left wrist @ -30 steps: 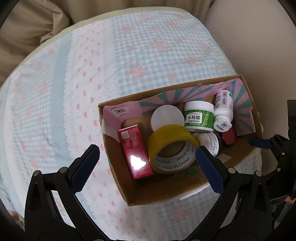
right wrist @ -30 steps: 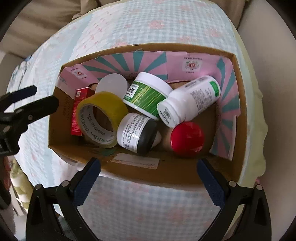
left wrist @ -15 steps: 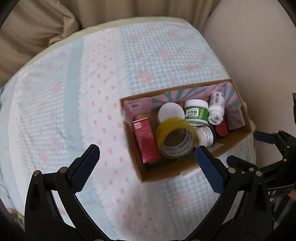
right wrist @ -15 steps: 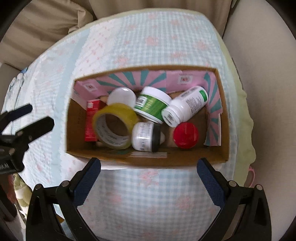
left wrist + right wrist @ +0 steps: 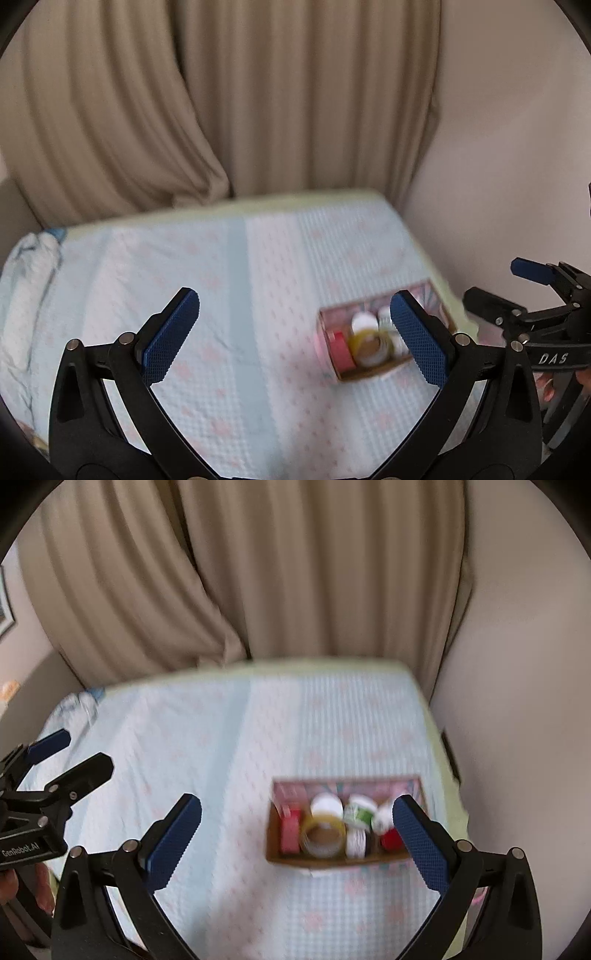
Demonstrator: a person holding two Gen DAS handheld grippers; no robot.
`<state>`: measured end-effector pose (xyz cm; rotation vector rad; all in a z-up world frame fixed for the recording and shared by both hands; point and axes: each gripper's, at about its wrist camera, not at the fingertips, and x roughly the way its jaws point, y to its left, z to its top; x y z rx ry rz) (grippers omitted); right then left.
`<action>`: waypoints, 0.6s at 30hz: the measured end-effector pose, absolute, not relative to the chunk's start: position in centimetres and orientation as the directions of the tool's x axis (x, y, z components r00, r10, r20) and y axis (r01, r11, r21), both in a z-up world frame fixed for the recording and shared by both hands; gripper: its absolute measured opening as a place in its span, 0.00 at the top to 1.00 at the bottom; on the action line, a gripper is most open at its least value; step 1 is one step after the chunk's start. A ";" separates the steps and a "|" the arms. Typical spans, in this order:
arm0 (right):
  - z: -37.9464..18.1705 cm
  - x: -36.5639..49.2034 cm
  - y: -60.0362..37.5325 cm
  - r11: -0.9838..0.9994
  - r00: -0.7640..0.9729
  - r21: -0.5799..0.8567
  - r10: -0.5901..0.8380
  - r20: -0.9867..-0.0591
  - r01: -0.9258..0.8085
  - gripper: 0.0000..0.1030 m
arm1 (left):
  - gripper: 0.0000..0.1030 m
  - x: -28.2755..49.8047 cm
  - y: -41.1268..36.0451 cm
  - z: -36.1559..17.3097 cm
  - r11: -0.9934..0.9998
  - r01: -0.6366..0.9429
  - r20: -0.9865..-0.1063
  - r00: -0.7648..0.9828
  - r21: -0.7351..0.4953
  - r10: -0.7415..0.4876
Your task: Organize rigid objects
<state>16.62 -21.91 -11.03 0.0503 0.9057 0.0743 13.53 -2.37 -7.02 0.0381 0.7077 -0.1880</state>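
I hold the left gripper and right gripper empty, jaws spread, high over the bed, since the cardboard box at lower right already contains every item.

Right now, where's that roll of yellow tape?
In the right wrist view the yellow tape roll lies inside the cardboard box on the bed's right side, between the red carton and a dark-capped white jar.
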 end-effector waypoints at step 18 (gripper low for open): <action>-2.5 7.6 -17.2 1.000 0.862 -0.001 0.005 -0.506 -0.007 0.00 | 0.00 2.9 5.3 -1.9 0.997 0.069 -0.409 0.909 -0.034 -0.077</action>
